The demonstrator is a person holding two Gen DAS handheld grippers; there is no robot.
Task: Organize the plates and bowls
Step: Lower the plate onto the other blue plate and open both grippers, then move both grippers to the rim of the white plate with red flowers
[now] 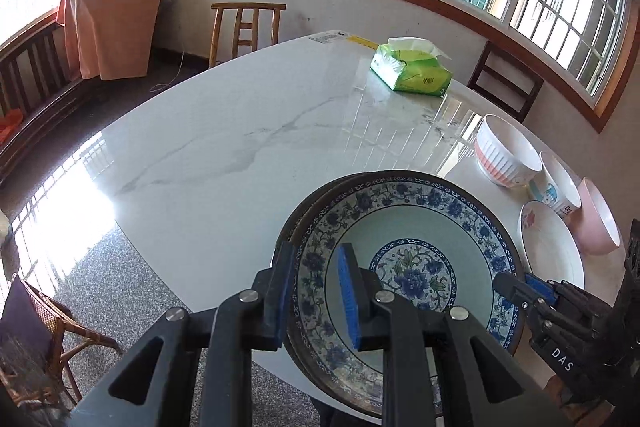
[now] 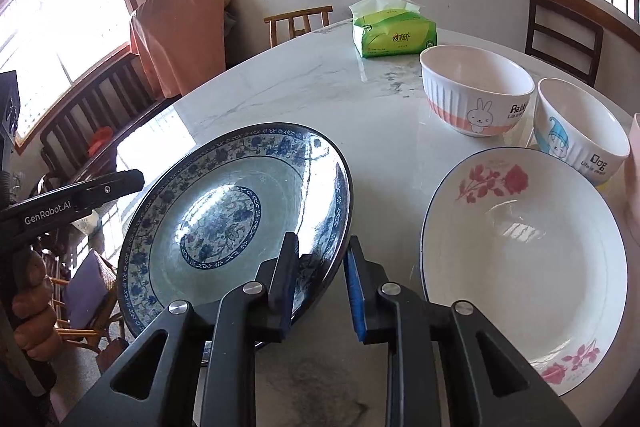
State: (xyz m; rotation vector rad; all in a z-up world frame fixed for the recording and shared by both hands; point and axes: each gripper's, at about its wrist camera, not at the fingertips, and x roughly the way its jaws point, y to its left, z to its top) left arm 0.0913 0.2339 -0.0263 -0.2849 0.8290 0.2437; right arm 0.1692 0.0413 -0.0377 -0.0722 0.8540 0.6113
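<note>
Left gripper (image 1: 316, 297): fingers straddle the near-left rim of the blue plate (image 1: 404, 223), clamped on it. Right gripper (image 2: 322, 287): fingers clamp the same plate's right rim (image 2: 240, 211); plate tilted, raised above the tabletop (image 2: 376, 147). Just right of it lies a rose plate (image 2: 524, 259); behind that, rabbit bowl (image 2: 476, 91), dog bowl (image 2: 576, 131). Tissue pack (image 2: 394, 31) at far edge.

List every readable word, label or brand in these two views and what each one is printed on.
"GenRobot.AI": side of the left tool.
"DAS": body of the right tool.
"Dog": dog bowl; smaller line beneath too blurred.
"Rab...": rabbit bowl, word cut off by its curve; line beneath unreadable.
Tissue pack: logo characters too blurred.
Table-edge sticker: too small.
</note>
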